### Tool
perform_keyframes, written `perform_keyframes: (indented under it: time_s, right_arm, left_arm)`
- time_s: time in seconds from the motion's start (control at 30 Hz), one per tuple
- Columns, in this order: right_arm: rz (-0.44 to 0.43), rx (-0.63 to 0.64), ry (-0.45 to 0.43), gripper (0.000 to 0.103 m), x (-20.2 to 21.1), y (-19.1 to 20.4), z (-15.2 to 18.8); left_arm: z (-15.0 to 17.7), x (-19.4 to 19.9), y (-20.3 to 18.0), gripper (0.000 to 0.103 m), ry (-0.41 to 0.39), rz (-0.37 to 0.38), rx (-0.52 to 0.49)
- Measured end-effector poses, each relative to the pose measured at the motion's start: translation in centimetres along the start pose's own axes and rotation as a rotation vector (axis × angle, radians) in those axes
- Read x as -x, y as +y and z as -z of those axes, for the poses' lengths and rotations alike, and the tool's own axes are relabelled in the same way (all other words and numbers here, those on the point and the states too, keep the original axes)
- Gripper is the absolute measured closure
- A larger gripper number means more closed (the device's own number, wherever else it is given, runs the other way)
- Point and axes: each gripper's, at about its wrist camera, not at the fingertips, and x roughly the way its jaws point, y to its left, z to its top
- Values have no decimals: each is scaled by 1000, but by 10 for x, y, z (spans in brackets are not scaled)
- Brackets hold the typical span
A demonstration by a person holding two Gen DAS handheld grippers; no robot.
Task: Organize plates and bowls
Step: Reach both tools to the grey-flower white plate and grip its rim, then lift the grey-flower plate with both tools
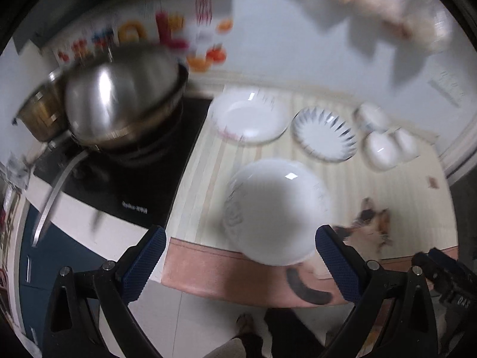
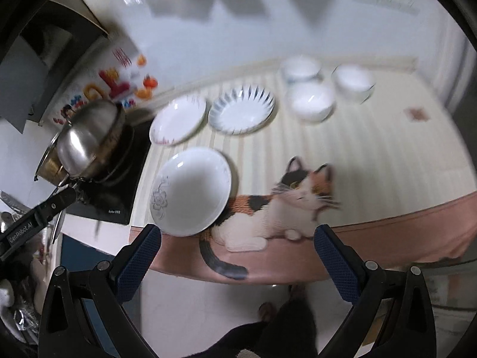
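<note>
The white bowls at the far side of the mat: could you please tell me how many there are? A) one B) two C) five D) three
D: the right wrist view shows three white bowls clustered at the back of the striped mat, to the right of the blue-rimmed plate.

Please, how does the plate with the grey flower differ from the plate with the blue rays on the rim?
The grey-flower plate lies near the front edge of the mat; the blue-ray plate lies further back, beside the bowls. The first carries one grey flower drawing on one side of its rim; the second has dark blue rays all around its rim. The first partly covers the printed cat; the second does not. Both are white, round and empty.
</note>
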Motion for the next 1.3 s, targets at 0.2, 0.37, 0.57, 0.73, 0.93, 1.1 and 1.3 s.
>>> perform_keyframes:
  time_s: [0.2,0.37,0.57,0.73,0.93,1.1,1.3]
  right_arm:
    - [-67,11,163,2,-128,-16,-35]
    - [-117,40,298,12,-211,-19,-57]
    - [-193,88,413,54,-269,-6,-64]
    - [-214,142,453,85,-291,5,-67]
    - [-212,159,444,86,-299,5,-75]
    - [-222,180,433,86,-287,3,-79]
    - [-239,146,400,86,-260,-13,-88]
  left_arm:
    - [-13,-103,21,1,209,30,65]
    - [-15,-164,24,16,320,78,131]
    - [-18,-203,20,51,393,104,131]
    - [-19,-209,12,53,384,96,99]
    - [-16,-208,9,53,384,108,118]
    - [-21,-197,-4,53,357,113,94]
    - [-34,-175,-31,53,313,150,44]
